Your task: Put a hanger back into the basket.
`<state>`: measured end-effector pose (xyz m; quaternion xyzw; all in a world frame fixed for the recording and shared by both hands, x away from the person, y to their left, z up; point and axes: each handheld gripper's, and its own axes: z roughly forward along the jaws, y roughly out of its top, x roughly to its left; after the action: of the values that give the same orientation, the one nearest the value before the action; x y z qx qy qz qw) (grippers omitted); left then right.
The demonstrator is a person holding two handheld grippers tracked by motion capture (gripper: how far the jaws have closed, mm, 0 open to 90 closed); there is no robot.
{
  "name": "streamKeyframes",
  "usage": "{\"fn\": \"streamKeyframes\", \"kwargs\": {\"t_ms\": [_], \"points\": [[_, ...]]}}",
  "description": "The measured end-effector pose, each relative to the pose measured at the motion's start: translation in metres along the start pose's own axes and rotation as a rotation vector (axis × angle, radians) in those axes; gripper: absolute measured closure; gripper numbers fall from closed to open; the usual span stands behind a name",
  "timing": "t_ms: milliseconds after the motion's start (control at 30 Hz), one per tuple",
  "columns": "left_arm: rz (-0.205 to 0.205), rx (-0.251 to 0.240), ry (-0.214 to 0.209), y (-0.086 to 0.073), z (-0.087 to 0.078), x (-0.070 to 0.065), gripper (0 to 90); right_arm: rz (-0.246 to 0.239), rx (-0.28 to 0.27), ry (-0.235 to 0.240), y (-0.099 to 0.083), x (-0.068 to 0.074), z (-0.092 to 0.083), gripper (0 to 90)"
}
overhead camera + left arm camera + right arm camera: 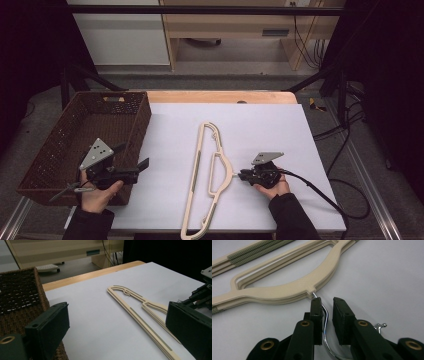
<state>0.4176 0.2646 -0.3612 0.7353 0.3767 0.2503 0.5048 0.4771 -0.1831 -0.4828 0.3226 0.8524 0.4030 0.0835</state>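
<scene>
Beige plastic hangers lie stacked flat on the white table top, their metal hook pointing right. My right gripper rests low at that hook. In the right gripper view the hook wire runs between the jaws of my right gripper, against the left pad, with a gap to the right pad. The hanger body lies just beyond the jaw tips. My left gripper hovers open by the near right corner of the basket, nothing between its jaws. The hangers also lie ahead of my left gripper.
A dark brown woven basket stands at the table's left side. The white sheet covers most of the wooden table. A black cable trails right from the right gripper. Behind the table stand light wooden furniture and cables.
</scene>
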Motion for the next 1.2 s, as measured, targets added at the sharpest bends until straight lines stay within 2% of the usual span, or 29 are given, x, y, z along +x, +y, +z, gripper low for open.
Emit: {"fn": "streamKeyframes", "kwargs": {"t_ms": [67,200,467,633,833,967,1200], "points": [[0.002,0.008,-0.003,-0.001,0.002,-0.002,4.8,-0.004,0.001,0.013,0.000,0.000,0.000,83.3],[0.007,0.017,-0.011,-0.002,0.006,-0.004,4.8,-0.012,-0.008,0.015,0.001,0.000,-0.002,85.5],[0.020,0.038,-0.024,-0.003,0.013,-0.011,4.8,-0.009,-0.019,0.020,0.003,0.000,-0.006,86.5],[0.028,0.055,-0.043,-0.005,0.021,-0.021,4.9,-0.007,-0.033,0.029,0.006,0.000,-0.012,86.9],[0.051,0.107,-0.074,-0.009,0.040,-0.044,5.1,-0.031,-0.036,0.026,0.010,0.002,-0.016,87.0],[0.067,0.143,-0.101,-0.013,0.054,-0.061,5.7,-0.029,-0.038,0.030,0.012,0.004,-0.020,87.2],[0.081,0.207,-0.168,-0.017,0.077,-0.090,6.6,-0.045,-0.026,0.020,0.017,0.007,-0.024,87.3]]}}
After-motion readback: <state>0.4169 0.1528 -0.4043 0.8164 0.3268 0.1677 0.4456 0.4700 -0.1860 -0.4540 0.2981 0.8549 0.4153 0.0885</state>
